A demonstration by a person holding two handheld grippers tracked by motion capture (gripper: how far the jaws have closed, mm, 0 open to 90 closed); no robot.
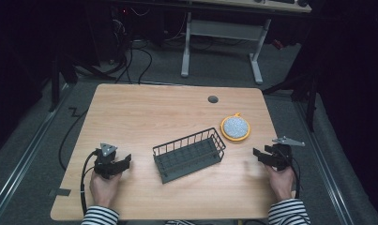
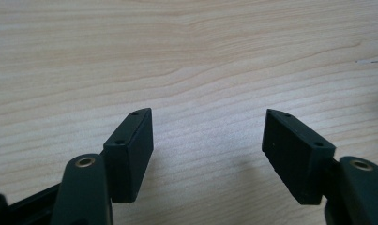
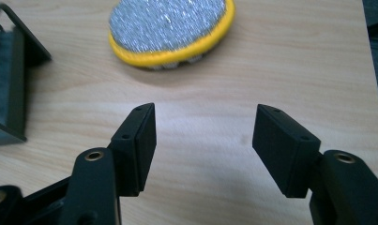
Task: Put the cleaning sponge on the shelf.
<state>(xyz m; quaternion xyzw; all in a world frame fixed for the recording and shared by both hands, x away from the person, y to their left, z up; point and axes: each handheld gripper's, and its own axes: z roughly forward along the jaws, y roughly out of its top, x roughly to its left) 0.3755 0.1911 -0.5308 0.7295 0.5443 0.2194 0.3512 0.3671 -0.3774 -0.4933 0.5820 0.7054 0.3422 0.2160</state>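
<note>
Wooden table [image 1: 144,108] in dark room, grey floor [image 1: 46,131].

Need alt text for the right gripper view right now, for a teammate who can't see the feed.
The right gripper hangs open over bare wooden table, nothing between its two black jaws. Just beyond them lies a round scrubbing pad with a yellow rim and speckled grey top, and a corner of the dark wire basket shows at the left edge.

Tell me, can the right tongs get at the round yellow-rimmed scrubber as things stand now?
Probably yes. The right tongs stand open and empty, the round scrubber lies just ahead on bare table, and the wire basket sits off to one side.
</note>
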